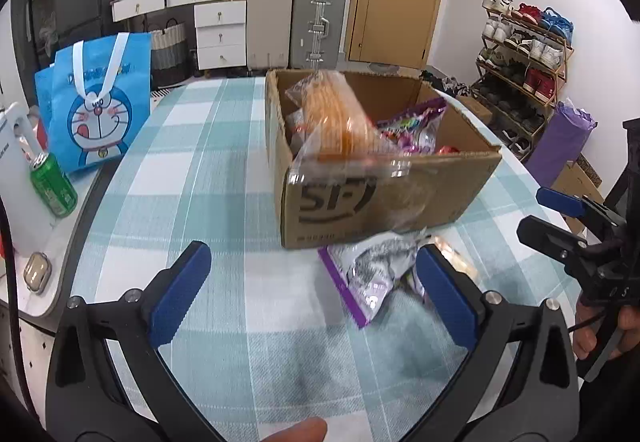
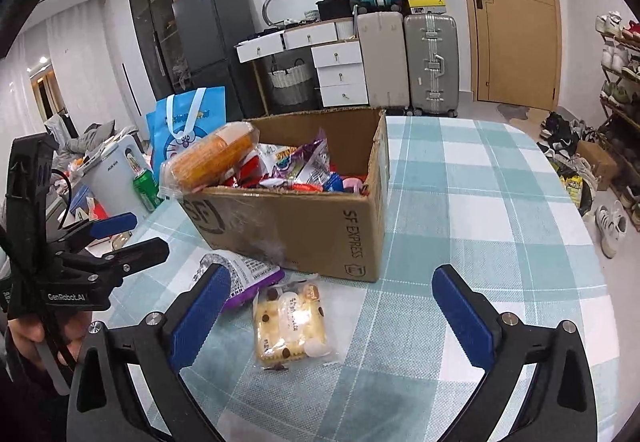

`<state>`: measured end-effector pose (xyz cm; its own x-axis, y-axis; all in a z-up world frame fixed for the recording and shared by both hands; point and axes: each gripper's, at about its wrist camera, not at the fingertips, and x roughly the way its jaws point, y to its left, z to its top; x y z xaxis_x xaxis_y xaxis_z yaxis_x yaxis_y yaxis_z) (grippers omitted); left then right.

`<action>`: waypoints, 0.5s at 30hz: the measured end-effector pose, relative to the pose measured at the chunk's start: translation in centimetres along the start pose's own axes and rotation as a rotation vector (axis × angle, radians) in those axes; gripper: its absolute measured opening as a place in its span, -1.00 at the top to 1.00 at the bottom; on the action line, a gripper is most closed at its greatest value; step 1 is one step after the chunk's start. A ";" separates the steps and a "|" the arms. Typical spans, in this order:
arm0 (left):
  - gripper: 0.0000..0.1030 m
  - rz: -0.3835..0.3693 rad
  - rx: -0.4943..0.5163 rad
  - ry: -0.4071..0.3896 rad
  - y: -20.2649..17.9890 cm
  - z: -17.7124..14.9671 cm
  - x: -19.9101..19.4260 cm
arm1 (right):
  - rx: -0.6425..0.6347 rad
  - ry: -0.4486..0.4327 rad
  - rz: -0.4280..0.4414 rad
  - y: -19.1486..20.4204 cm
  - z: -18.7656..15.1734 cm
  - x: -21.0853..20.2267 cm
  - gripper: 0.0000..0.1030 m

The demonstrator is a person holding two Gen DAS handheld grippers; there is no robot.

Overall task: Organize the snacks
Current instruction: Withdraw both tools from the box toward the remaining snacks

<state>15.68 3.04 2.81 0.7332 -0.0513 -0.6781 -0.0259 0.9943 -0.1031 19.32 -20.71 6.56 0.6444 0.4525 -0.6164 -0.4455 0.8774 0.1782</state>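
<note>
Snacks (image 2: 290,326), crinkly wrappers; cardboard box (image 2: 304,226)

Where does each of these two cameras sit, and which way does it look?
Left wrist: sits on the left gripper, facing the brown cardboard box of snacks; its open blue-padded fingers, a fingertip and the right gripper show.
Right wrist: sits on the right gripper, looking over the yellow cookie packet at the box; its open fingers, the left gripper and a hand show.
Shared: box, purple-edged foil packet, checked tablecloth, green can.
</note>
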 end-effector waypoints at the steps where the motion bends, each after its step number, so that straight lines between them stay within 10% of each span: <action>1: -0.98 0.002 -0.001 0.009 0.2 -0.3 0.0 | -0.002 0.011 0.001 0.1 -0.2 0.3 -0.99; 15: -0.99 0.046 -0.003 0.063 1.5 -1.9 2.2 | -0.082 0.185 -0.020 1.4 -3.3 5.4 -0.99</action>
<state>15.99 4.22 -0.19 0.6867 -0.0115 -0.7268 -0.0604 0.9955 -0.0728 20.10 -17.55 0.99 0.5318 0.3917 -0.7508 -0.4876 0.8665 0.1067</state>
